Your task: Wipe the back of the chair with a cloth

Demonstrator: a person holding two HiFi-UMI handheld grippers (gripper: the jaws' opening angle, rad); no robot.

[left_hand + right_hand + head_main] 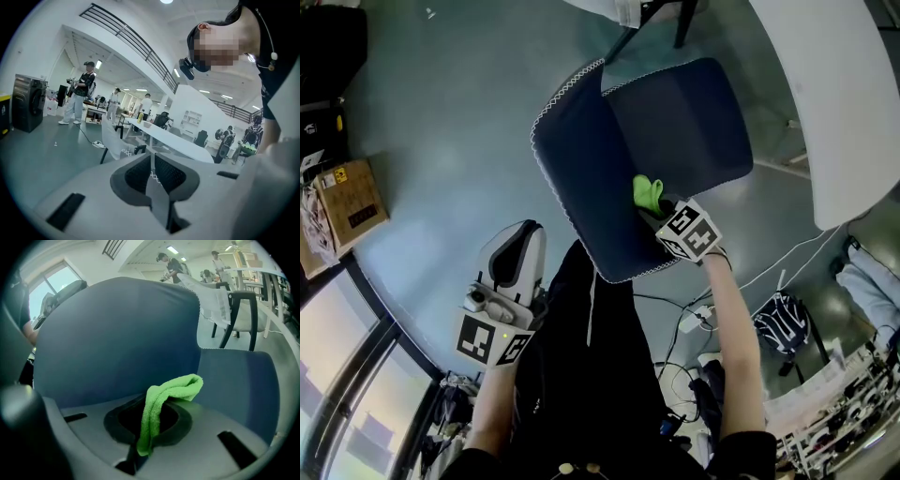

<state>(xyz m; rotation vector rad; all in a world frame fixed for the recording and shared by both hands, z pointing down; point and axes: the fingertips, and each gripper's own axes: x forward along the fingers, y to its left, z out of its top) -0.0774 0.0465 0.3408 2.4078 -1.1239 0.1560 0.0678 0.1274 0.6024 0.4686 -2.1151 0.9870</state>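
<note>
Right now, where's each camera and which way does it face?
Head view: on the person's head, steeply down at the chair; arms, left tongs and right tongs show.
Left gripper view: on left tongs, facing across the room; the person's head shows.
Right gripper view: on right tongs, facing the chair's back; only tongs show.
Head and right views share the chair and green cloth.

cloth [169,397]: was green terry, fuzzy and matt.
chair back [117,338]: was dark blue woven fabric, matt.
floor [441,141]: was smooth, with a faint sheen.
</note>
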